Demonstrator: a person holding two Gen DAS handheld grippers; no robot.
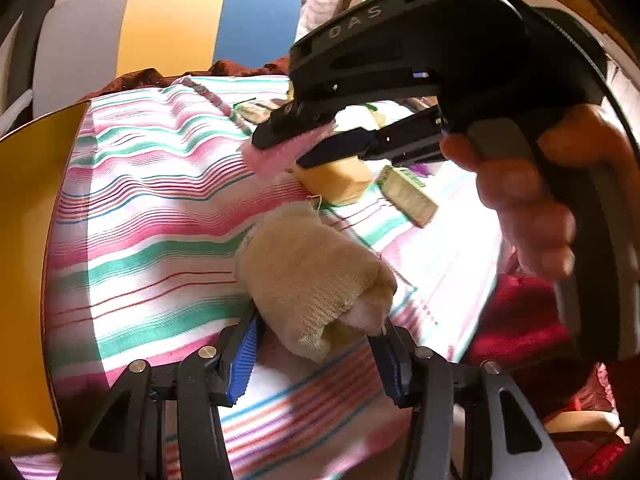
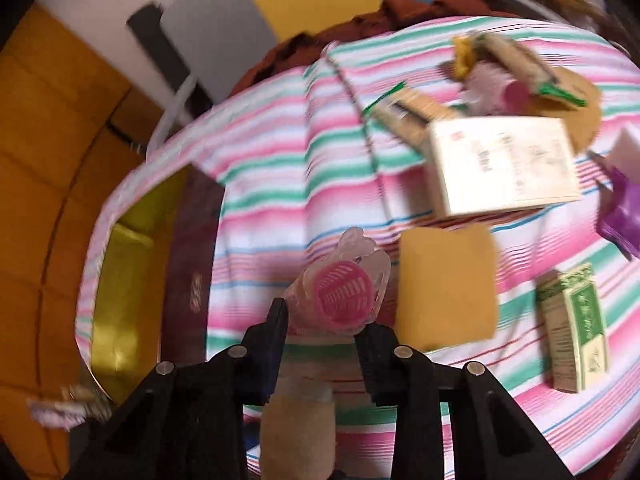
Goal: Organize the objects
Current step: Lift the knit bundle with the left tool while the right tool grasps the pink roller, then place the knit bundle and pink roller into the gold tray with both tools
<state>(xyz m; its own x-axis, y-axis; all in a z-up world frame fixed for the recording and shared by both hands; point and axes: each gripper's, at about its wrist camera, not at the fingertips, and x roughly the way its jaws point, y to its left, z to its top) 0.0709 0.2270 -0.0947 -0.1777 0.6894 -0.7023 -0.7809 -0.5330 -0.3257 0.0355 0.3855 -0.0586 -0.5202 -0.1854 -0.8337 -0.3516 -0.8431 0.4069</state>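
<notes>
My left gripper (image 1: 316, 340) is shut on a cream knitted cloth roll (image 1: 316, 276) and holds it over the striped cloth (image 1: 160, 200). My right gripper (image 2: 320, 320) is shut on a pink and clear plastic scrubber (image 2: 342, 286); it also shows in the left wrist view (image 1: 296, 148), held by a hand above the cloth with the pink item (image 1: 276, 152) between its jaws. A yellow sponge (image 2: 448, 284) lies just right of the right gripper and shows in the left wrist view (image 1: 340, 180).
A white box (image 2: 504, 160), a green and white packet (image 2: 576, 324), a purple wrapper (image 2: 620, 212) and several small packets (image 2: 520, 64) lie on the cloth. A yellow container (image 2: 128, 280) sits at the cloth's left edge. A dark book (image 2: 192, 272) lies beside it.
</notes>
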